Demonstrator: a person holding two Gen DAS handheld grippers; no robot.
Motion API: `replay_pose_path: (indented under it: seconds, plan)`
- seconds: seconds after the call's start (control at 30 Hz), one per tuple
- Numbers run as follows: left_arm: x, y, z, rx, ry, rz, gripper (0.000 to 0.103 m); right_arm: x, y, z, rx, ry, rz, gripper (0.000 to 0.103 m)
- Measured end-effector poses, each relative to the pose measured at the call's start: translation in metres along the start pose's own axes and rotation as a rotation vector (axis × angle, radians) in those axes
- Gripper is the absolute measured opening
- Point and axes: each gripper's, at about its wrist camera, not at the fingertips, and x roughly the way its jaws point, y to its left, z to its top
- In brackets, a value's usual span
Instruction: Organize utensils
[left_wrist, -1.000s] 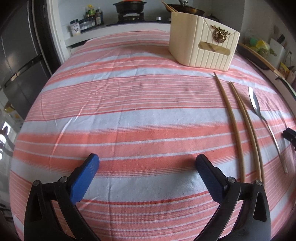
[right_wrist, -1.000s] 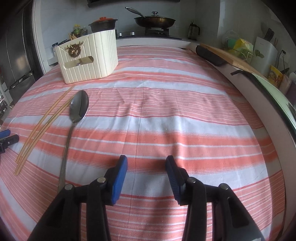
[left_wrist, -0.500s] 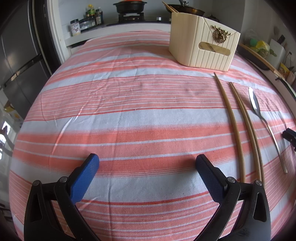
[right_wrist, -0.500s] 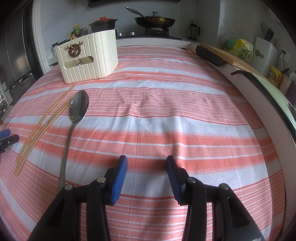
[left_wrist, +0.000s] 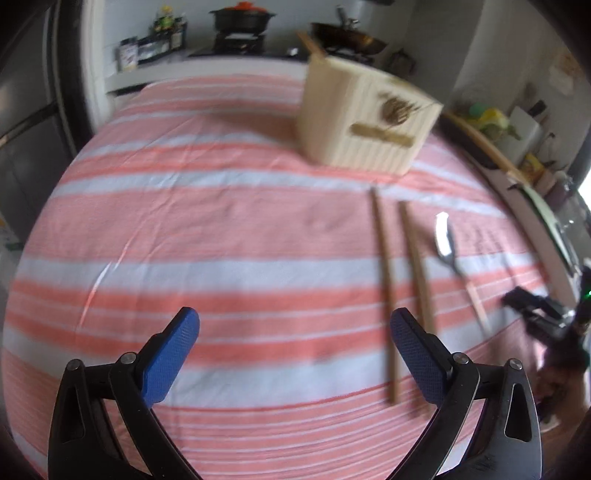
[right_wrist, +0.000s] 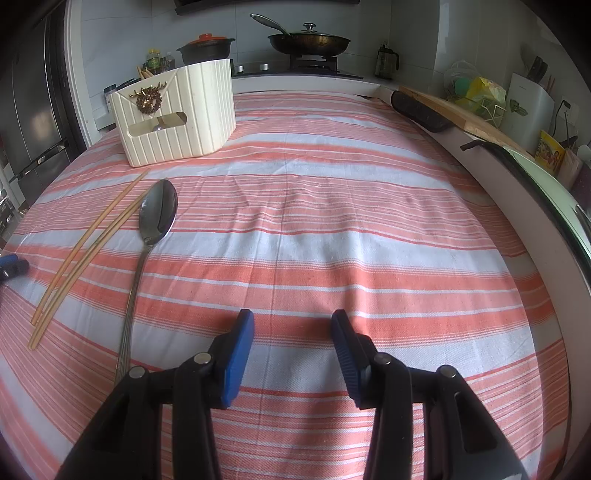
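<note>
Left gripper (left_wrist: 294, 350) has swung toward the chopsticks (left_wrist: 384, 280); its view is now blurred, jaws spread wide, empty. Right gripper (right_wrist: 291, 343) unchanged, jaws parted, empty. Chopsticks lie just left of the spoon (right_wrist: 153, 236), both on the striped cloth (right_wrist: 351, 221) in front of the cream holder (right_wrist: 177, 110).

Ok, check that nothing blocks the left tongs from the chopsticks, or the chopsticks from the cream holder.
Nothing visible does. The left tongs are open over bare striped cloth, and the chopsticks lie flat just right of them. Only cloth lies between the chopsticks' far tips and the cream holder. The spoon lies off to the right.
</note>
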Motion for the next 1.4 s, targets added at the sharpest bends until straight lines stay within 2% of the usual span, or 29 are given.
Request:
replay_pose_path:
  seconds: [0.13,0.27,0.43,0.53,0.63,0.67,0.7,0.77,0.9,1.07,1.17,1.23,1.27,1.3,1.33,1.4]
  plan:
    - [0.025,-0.036,0.024,0.073,0.017,0.021,0.102,0.0,0.0,0.0,-0.003,0.0,-0.003,0.044]
    - [0.062,-0.053,0.035,0.108,0.063,0.043,0.102,-0.001,0.001,0.0,0.001,0.0,0.001,0.044]
    - [0.087,-0.059,0.033,0.135,0.089,0.1,0.1,-0.001,0.0,0.0,0.002,-0.001,0.002,0.044]
    - [0.089,-0.065,0.027,0.167,0.08,0.111,0.091,-0.001,0.0,0.0,0.005,-0.001,0.005,0.044]
    - [0.081,-0.071,0.02,0.208,0.055,0.074,0.066,-0.001,0.0,0.0,0.005,-0.001,0.005,0.044]
    - [0.079,-0.075,0.018,0.222,0.052,0.069,0.048,-0.001,0.0,0.0,0.005,-0.001,0.005,0.044]
    - [0.074,-0.076,0.016,0.233,0.05,0.065,0.025,-0.001,0.0,0.0,0.004,-0.001,0.004,0.044]
    - [0.071,-0.081,0.012,0.243,0.056,0.071,0.005,-0.001,0.0,0.0,0.004,-0.001,0.004,0.044]
    - [0.065,-0.076,0.008,0.169,0.057,0.103,0.004,-0.001,-0.001,0.0,0.005,-0.001,0.005,0.044]
    - [0.039,-0.035,-0.013,-0.079,0.068,0.119,0.005,-0.001,-0.001,0.0,0.008,-0.003,0.009,0.045]
    - [0.021,-0.024,-0.028,-0.136,0.059,0.116,0.005,-0.001,0.0,0.0,0.008,-0.003,0.008,0.045]
    - [0.012,-0.021,-0.036,-0.146,0.053,0.105,0.015,-0.001,0.0,0.0,0.007,-0.003,0.007,0.045]
    - [0.01,-0.019,-0.038,-0.143,0.051,0.1,0.038,-0.001,0.0,0.0,0.007,-0.004,0.008,0.045]
    - [0.008,-0.018,-0.04,-0.139,0.043,0.101,0.067,-0.001,0.0,0.0,0.007,-0.003,0.007,0.045]
    - [0.006,-0.017,-0.04,-0.136,0.027,0.108,0.076,0.0,0.0,0.0,0.006,-0.003,0.006,0.045]
    - [0.003,-0.011,-0.041,-0.126,0.003,0.128,0.08,-0.001,0.0,0.0,0.004,-0.004,0.004,0.045]
